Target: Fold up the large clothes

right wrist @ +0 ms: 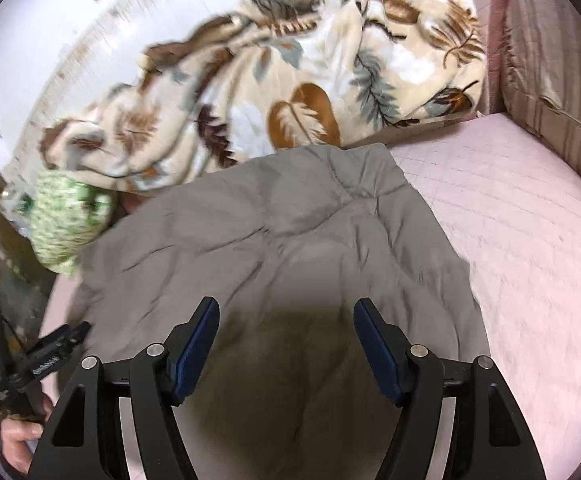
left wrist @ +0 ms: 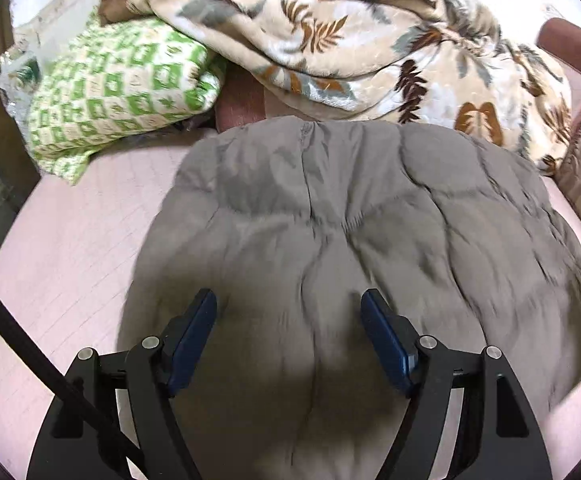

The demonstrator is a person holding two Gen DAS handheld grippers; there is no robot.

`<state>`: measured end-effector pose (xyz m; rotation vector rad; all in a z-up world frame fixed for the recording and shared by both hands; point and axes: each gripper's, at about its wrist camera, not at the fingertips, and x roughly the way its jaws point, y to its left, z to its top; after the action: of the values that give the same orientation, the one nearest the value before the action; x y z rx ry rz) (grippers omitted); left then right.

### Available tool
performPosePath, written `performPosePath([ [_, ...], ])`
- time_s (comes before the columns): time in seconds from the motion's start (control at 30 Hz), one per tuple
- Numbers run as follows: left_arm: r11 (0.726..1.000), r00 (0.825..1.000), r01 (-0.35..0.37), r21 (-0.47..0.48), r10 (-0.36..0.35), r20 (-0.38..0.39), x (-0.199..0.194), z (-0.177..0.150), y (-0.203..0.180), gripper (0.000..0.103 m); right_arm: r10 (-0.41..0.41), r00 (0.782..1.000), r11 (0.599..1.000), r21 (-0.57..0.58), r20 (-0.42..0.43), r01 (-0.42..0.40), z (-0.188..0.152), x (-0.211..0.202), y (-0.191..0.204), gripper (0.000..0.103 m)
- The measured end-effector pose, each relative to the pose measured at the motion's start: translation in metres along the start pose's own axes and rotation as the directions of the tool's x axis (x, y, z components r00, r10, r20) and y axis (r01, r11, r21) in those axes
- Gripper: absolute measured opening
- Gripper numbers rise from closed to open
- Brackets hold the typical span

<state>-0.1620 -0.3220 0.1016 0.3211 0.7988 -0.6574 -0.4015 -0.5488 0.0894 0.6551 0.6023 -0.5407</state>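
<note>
grey jacket (left wrist: pixel 354 240) lies spread flat on the pink bed (left wrist: pixel 70 248), mid-scene. left gripper (left wrist: pixel 288 334) hovers over its near part, fingers spread, nothing between them. right gripper (right wrist: pixel 286 340) hangs over the jacket's near right part, fingers spread too, empty. leaf blanket (left wrist: pixel 370 40) is bunched at the far edge, green pillow (left wrist: pixel 118 92) far left.

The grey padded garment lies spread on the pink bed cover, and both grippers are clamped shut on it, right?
Not quite. The grey padded garment does lie spread on the pink bed cover, but both wrist views show the left gripper and right gripper with jaws wide apart above the fabric, gripping nothing.
</note>
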Motion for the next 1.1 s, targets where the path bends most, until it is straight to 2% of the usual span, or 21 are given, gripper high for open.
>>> performPosePath([
  [0.13,1.0,0.999,-0.001,-0.03,0.002,0.039,-0.034,-0.034,0.008,0.075,0.046,0.998,0.999,-0.003,0.035,-0.046,-0.039,-0.029,0.018,0.074],
  [0.2,0.998,0.999,-0.005,-0.055,0.008,0.051,-0.038,-0.044,0.017,0.075,0.031,0.999,0.999,-0.039,0.044,-0.029,-0.055,-0.035,0.029,0.074],
  [0.27,0.996,0.997,-0.04,-0.076,0.045,0.063,-0.038,-0.054,0.026,0.075,0.021,0.999,0.997,-0.08,0.039,-0.018,-0.061,-0.034,0.04,0.074],
  [0.37,0.993,0.994,-0.083,-0.085,0.088,0.058,-0.025,-0.059,0.038,0.075,-0.012,0.999,0.992,-0.122,0.041,0.017,-0.062,-0.025,0.047,0.074],
  [0.5,0.99,0.995,-0.08,-0.113,0.085,0.042,-0.005,-0.056,0.051,0.075,-0.049,0.999,0.989,-0.136,0.011,0.05,-0.062,0.004,0.042,0.074],
  [0.63,0.992,0.996,-0.078,-0.103,0.075,-0.038,0.02,-0.053,0.051,0.078,-0.116,0.991,0.976,-0.192,-0.062,0.102,-0.064,0.036,0.043,0.077],
  [0.8,0.99,0.996,-0.079,-0.119,0.073,-0.055,0.028,-0.052,0.054,0.081,-0.15,0.985,0.966,-0.226,-0.089,0.127,-0.066,0.053,0.044,0.08],
  [0.93,0.989,0.996,-0.089,-0.114,0.092,0.016,0.003,-0.05,0.051,0.08,-0.132,0.989,0.97,-0.213,-0.067,0.115,-0.065,0.043,0.043,0.08],
  [1.03,0.992,0.993,-0.069,-0.106,0.078,0.086,-0.018,-0.049,0.046,0.08,-0.091,0.996,0.978,-0.189,-0.018,0.086,-0.061,0.022,0.042,0.08],
  [1.1,0.995,0.99,-0.066,-0.079,0.075,0.121,-0.029,-0.05,0.039,0.08,-0.102,0.994,0.981,-0.162,0.039,0.107,-0.056,0.004,0.037,0.08],
])
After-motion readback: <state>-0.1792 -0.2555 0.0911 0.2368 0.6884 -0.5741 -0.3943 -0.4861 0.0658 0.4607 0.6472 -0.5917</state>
